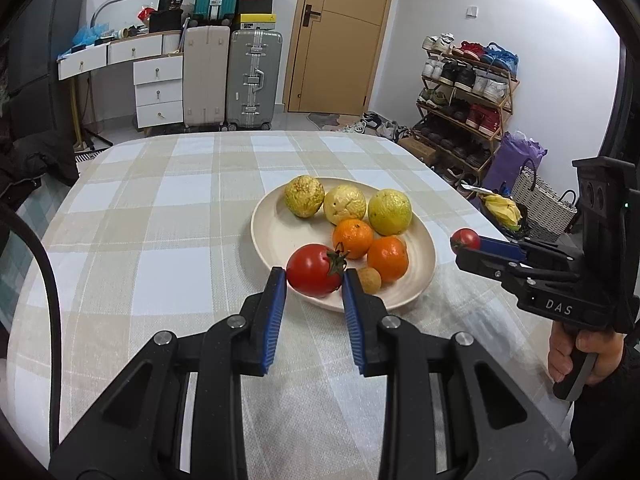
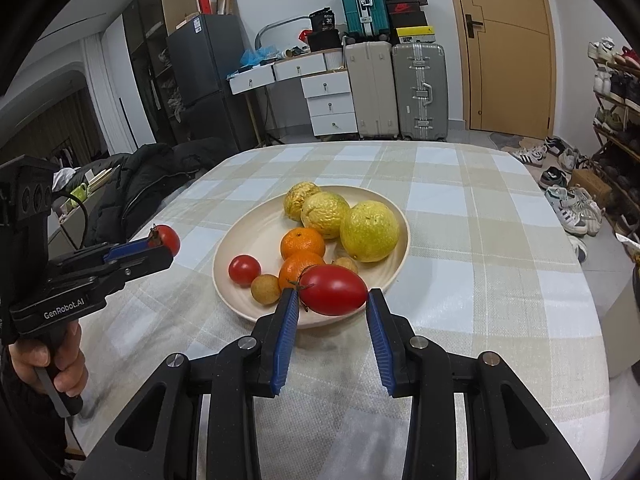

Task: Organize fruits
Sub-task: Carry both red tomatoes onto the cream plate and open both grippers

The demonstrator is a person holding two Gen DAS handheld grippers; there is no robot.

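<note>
Left gripper [image 1: 314, 276]: clamped on round tomato [image 1: 314, 269], raised over plate's [image 1: 272, 232] near rim. Right gripper [image 2: 333, 298]: clamped on oval tomato [image 2: 334, 290], at same plate's near rim.

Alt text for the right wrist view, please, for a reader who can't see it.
The right gripper holds a red tomato just above the near rim of a cream plate of yellow fruits, oranges, a small tomato and small brown fruits on a checked tablecloth. At left, the left gripper holds another tomato beside the plate.
</note>
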